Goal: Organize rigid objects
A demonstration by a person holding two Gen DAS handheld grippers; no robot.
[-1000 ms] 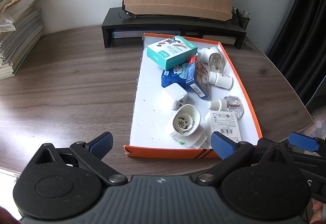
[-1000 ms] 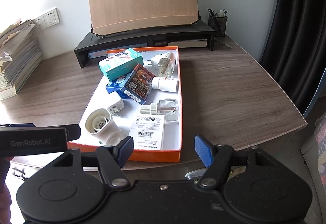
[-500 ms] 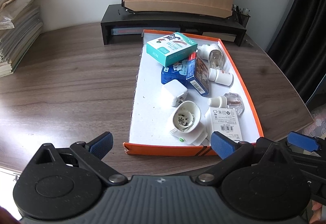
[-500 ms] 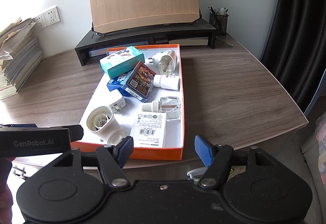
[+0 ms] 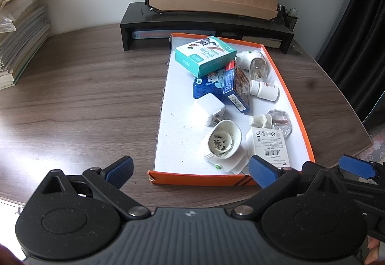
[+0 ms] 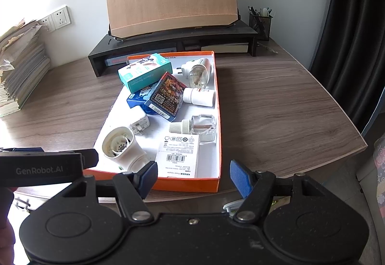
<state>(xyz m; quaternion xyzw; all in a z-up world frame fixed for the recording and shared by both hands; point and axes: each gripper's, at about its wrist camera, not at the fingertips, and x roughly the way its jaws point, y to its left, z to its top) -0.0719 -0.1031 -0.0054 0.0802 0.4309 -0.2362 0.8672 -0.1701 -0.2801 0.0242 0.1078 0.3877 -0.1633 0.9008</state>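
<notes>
orange tray (image 5: 298, 118) on the desk (image 5: 84, 96), all small items inside it, none seen on the wood around it. at the tray's far end a teal box (image 5: 205, 56) leans on a blue box (image 5: 211, 86) and a dark card box (image 6: 166, 96), a loose heap. along the tray's right wall: plug-in bottle (image 6: 198, 71), white pill bottle (image 6: 198, 96), clear glass bottle (image 6: 202, 127). near the tray's front wall: white charger (image 5: 208, 112), round white plug-in unit (image 5: 222, 143), flat white box (image 6: 179, 156). everything is contained but jumbled, so this fits either a tray just filled or one waiting to be sorted out; cannot tell which. left gripper (image 5: 191, 169) and right gripper (image 6: 193, 174) hover short of the tray's front wall, jaws apart, holding nothing.
</notes>
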